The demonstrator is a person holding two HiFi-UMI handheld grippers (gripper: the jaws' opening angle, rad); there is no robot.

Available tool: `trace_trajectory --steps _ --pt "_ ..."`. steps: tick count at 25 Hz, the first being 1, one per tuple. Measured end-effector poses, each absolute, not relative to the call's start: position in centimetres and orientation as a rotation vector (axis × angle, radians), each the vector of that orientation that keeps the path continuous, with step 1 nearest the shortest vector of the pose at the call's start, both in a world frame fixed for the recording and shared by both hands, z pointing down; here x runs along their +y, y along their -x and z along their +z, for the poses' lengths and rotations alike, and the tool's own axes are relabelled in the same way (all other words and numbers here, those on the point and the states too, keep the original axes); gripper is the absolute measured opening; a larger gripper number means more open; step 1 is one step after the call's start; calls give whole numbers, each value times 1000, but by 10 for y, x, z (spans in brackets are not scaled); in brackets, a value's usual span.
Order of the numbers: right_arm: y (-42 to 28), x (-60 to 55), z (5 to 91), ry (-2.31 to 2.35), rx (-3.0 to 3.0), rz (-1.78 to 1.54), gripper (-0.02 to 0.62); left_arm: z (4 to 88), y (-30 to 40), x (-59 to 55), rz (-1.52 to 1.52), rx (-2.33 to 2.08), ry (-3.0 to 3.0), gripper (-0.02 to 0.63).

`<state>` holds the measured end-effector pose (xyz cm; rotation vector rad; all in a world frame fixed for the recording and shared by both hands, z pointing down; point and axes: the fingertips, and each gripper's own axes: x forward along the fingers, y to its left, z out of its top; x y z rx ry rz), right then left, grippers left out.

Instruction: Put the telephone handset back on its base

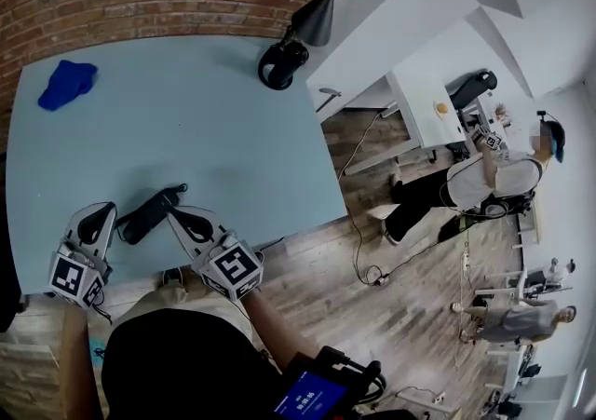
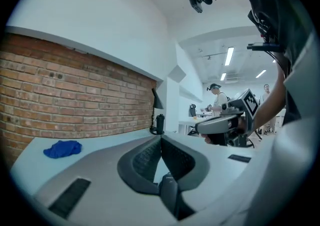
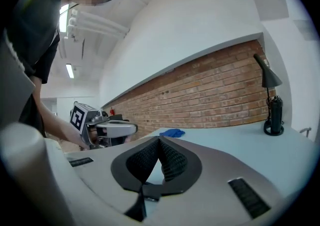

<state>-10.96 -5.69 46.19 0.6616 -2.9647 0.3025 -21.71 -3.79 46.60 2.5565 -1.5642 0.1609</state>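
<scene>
Beside the handset (image 1: 147, 215), fingers (image 2: 144, 159) together, empty.

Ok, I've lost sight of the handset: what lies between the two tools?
The black handset lies on the blue table between the left tool and the right tool; the head view shows it.

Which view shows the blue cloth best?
The head view: the blue cloth is seen whole from above, against the pale table. The left gripper view and right gripper view show it only small, low and side-on.

Pale blue table (image 1: 214, 139), blue cloth (image 1: 67, 83), black handset (image 1: 149, 214), desk lamp (image 1: 315, 18)
</scene>
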Motion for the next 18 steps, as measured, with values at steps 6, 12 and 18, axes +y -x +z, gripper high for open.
trace_trajectory --steps 6,12,18 --pt "101 -47 479 -689 -2939 351 15 496 209 -31 237 -1486 -2537 28" --pt "99 -42 479 -679 -2939 377 15 502 197 -29 281 -1442 -2542 28" --pt "96 -38 483 -673 -2933 380 15 507 192 -29 288 -1435 -2546 28"
